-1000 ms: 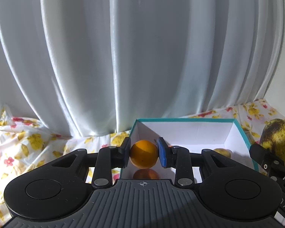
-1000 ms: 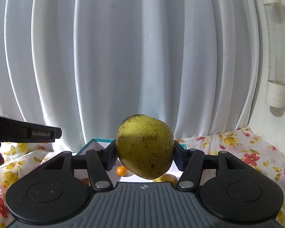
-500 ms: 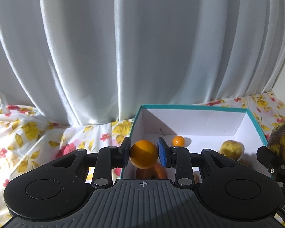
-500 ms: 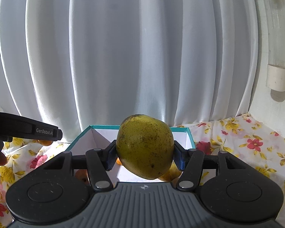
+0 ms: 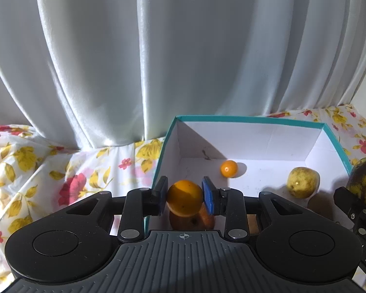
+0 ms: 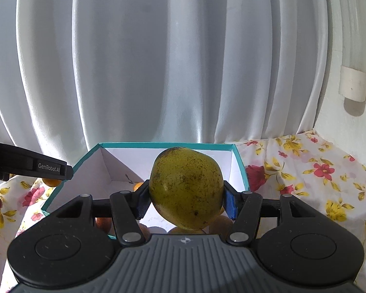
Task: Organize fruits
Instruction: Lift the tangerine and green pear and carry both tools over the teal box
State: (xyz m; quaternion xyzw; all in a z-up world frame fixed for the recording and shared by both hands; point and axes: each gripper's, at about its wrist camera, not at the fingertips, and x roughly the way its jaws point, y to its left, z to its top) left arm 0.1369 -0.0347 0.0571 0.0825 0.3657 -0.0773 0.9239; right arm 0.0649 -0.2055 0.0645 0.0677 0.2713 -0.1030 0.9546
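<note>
My left gripper (image 5: 185, 198) is shut on a small orange (image 5: 184, 198) and hangs over the near left corner of a white box with a teal rim (image 5: 251, 119). Inside the box lie a tiny orange fruit (image 5: 228, 169), a pale yellow fruit (image 5: 303, 182) and darker orange fruits (image 5: 192, 221) just under the held one. My right gripper (image 6: 186, 200) is shut on a big speckled yellow-green mango (image 6: 186, 187), above the same box (image 6: 163, 145). That mango (image 5: 364, 183) shows at the right edge of the left wrist view.
The box rests on a flowered cloth (image 5: 36, 171) that spreads to both sides (image 6: 317, 183). White curtains (image 6: 158, 61) hang close behind the box. A white pipe (image 6: 353, 48) runs down the wall at the right. The left gripper's body (image 6: 29, 166) reaches in from the left.
Both grippers have sunk and tipped down toward the box, each keeping its fruit. The box now shows more of its inside, with the tiny orange fruit and pale yellow fruit in plain sight.
</note>
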